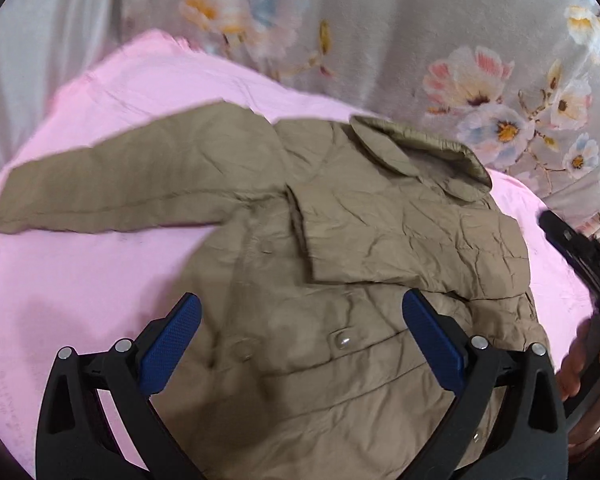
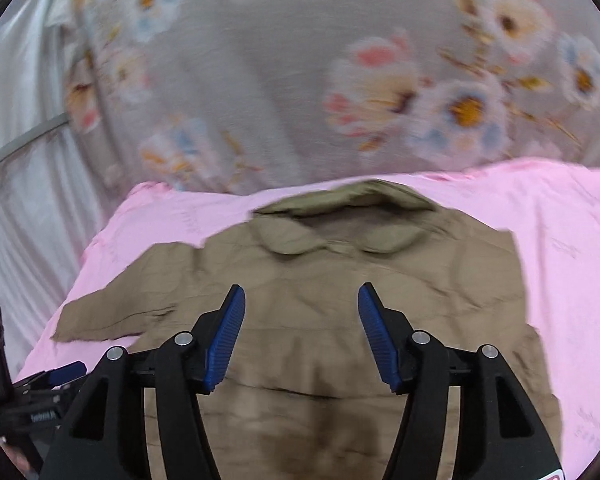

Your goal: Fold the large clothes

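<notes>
Khaki jacket (image 1: 340,264) lies flat on the pink sheet (image 1: 100,280), one sleeve (image 1: 112,184) out toward 9 o'clock. Left gripper (image 1: 300,344) and right gripper (image 2: 300,336) hover wide open, holding nothing. Suggest: pinch the cuff, fold it across the chest.

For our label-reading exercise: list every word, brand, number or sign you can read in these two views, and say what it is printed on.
None can be read.
Small white lettering on the black left gripper body: too blurred to read.
Khaki quilted jacket, pink sheet, grey floral cloth: no text.
</notes>
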Available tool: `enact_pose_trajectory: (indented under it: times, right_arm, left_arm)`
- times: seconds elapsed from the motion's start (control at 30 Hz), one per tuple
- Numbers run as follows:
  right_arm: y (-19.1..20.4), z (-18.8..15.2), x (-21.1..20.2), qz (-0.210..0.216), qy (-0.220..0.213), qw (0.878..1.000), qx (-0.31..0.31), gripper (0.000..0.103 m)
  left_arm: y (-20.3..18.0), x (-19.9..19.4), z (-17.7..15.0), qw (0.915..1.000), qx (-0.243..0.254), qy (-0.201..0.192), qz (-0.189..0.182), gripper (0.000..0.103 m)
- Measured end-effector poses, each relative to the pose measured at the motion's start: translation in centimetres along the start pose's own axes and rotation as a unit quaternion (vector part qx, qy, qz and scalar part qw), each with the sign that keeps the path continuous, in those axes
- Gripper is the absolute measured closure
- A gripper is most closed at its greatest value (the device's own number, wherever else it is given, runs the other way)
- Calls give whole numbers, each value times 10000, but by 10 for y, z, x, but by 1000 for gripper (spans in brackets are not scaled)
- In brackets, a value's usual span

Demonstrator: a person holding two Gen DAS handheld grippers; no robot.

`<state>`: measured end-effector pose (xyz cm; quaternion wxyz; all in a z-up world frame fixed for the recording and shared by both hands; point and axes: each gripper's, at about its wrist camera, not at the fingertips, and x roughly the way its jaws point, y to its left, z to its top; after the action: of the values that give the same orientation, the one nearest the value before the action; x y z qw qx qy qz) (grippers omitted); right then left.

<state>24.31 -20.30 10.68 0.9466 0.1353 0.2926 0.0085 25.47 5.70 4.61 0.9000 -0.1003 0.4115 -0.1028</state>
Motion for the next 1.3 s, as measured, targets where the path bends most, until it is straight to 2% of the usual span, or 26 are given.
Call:
enact_pose_trajectory:
  times: [0.1, 0.17, 0.3, 0.37, 0.4, 0.47, 0.5, 0.53, 0.57, 0.6, 0.63, 0.67, 0.73, 0.8, 0.87, 0.93, 1.03, 1.3]
  right_arm:
    - [-60, -10, -2, -352, 114, 9973, 631, 45]
    - [-96, -20, -1, -568, 230, 9930, 1008, 45]
    - [-152, -35, 12, -660, 446, 9811, 1764, 44]
    - [-174, -43, 25, -483, 598, 9718, 2230, 44]
    - [-180, -45, 29, -420, 639, 9691, 2346, 44]
    - [-186, -46, 39, -377, 692, 9661, 2460, 44]
    - [-187, -44, 43, -371, 686, 9659, 2469, 44]
    - [-188, -42, 48, -370, 683, 9659, 2470, 48]
    - [-187, -39, 51, -368, 672, 9662, 2463, 62]
    - [-186, -36, 53, -357, 667, 9666, 2450, 72]
    - [-185, -32, 55, -432, 646, 9678, 2395, 93]
    - [-183, -28, 53, -463, 533, 9699, 2332, 97]
    - [-177, -20, 38, -306, 72, 9738, 2254, 98]
    - [-169, -17, 27, -394, -181, 9784, 2020, 98]
    - [-163, -21, 34, -707, 14, 9832, 1684, 99]
    - [-164, -31, 51, -936, 385, 9819, 1603, 99]
    - [-170, -42, 64, -1027, 663, 9780, 1693, 99]
    - [-162, -44, 71, -1460, 918, 9748, 1416, 100]
  left_arm:
    - [1, 41, 5, 9964, -499, 627, -265, 5]
    - [1, 50, 8, 9939, -795, 602, -474, 5]
    - [-10, 64, 22, 9931, -870, 522, -582, 8]
    - [-13, 74, 27, 9921, -865, 647, -644, 25]
    - [-15, 80, 28, 9917, -856, 700, -656, 30]
    - [-19, 91, 34, 9939, -733, 705, -423, 60]
    - [-21, 94, 38, 9952, -638, 671, -318, 71]
    - [-22, 96, 41, 9965, -536, 613, -207, 92]
    - [-23, 95, 45, 9976, -450, 510, -126, 96]
    - [-24, 91, 50, 9986, -372, 375, -65, 98]
    - [-26, 84, 55, 9995, -274, 178, 33, 99]
    - [-27, 79, 59, 9998, -175, 29, 87, 100]
    - [-30, 65, 66, 9992, 53, -341, 190, 100]
    - [-32, 67, 66, 9980, 256, -449, 362, 100]
    - [-34, 82, 60, 9967, 478, -324, 564, 100]
    - [-32, 98, 47, 9944, 651, -192, 805, 100]
    - [-27, 107, 36, 9938, 654, -182, 886, 100]
    - [-27, 103, 30, 9907, 663, -224, 1164, 90]
